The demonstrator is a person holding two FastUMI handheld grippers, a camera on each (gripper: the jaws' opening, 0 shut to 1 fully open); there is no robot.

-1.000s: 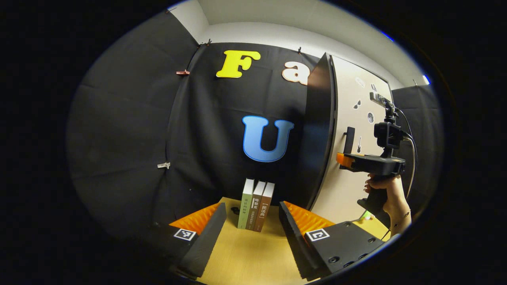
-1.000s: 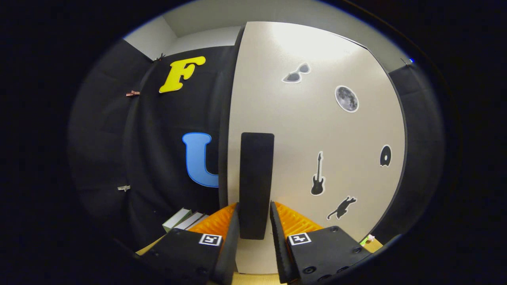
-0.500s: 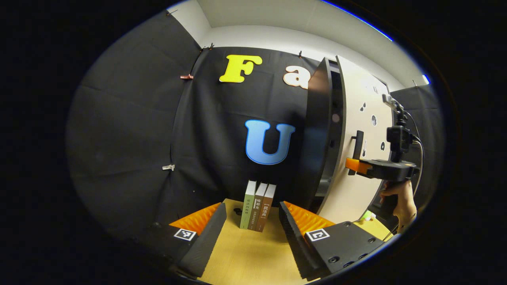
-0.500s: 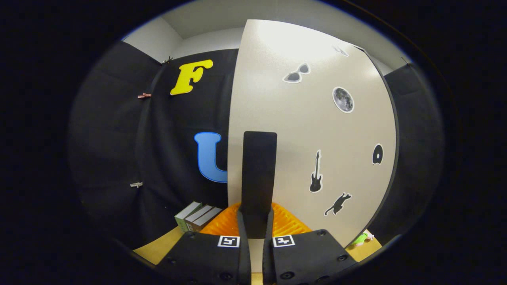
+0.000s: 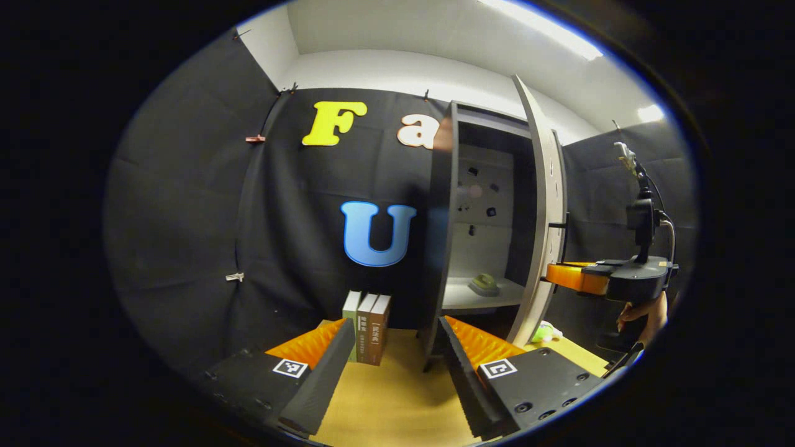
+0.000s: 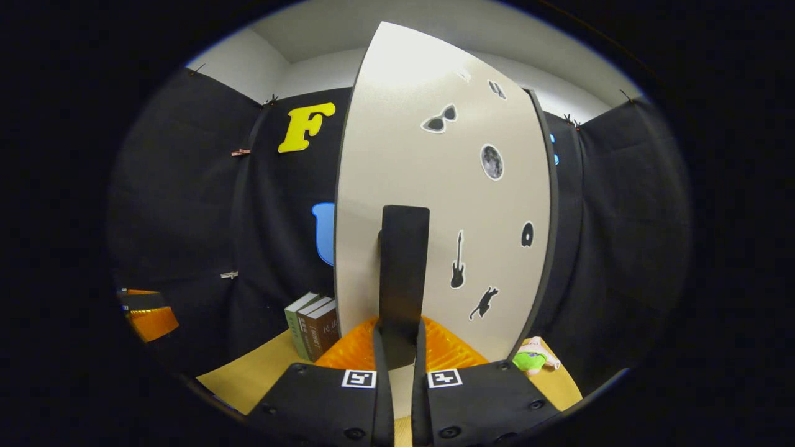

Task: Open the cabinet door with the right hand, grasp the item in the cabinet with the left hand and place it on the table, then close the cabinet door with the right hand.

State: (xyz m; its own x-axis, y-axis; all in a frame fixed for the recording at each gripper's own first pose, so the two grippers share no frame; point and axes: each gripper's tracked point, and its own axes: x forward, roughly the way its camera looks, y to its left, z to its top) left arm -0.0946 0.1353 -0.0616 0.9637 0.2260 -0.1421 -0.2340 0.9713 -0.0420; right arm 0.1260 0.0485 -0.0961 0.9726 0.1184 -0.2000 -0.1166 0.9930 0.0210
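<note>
The cabinet (image 5: 444,223) stands on the wooden table with its beige door (image 5: 541,211) swung wide. Inside, a small olive-green item (image 5: 484,284) lies on the white shelf (image 5: 456,298). My right gripper (image 6: 397,338) is shut on the door's black vertical handle (image 6: 404,267); the left gripper view shows it (image 5: 559,275) at the door's edge, held by a hand (image 5: 643,310). My left gripper (image 5: 396,347) hovers open over the table, in front of the cabinet's left wall, nothing between its fingers.
Three books (image 5: 366,326) stand upright on the table (image 5: 397,397) left of the cabinet. A green and pink plush toy (image 6: 534,359) lies on the table to the right of the door. Stickers dot the door front (image 6: 472,186).
The right gripper closed on the handle and pulled the door from nearly closed to wide open, exposing the shelf and the item. The left gripper view turned toward the cabinet opening.
</note>
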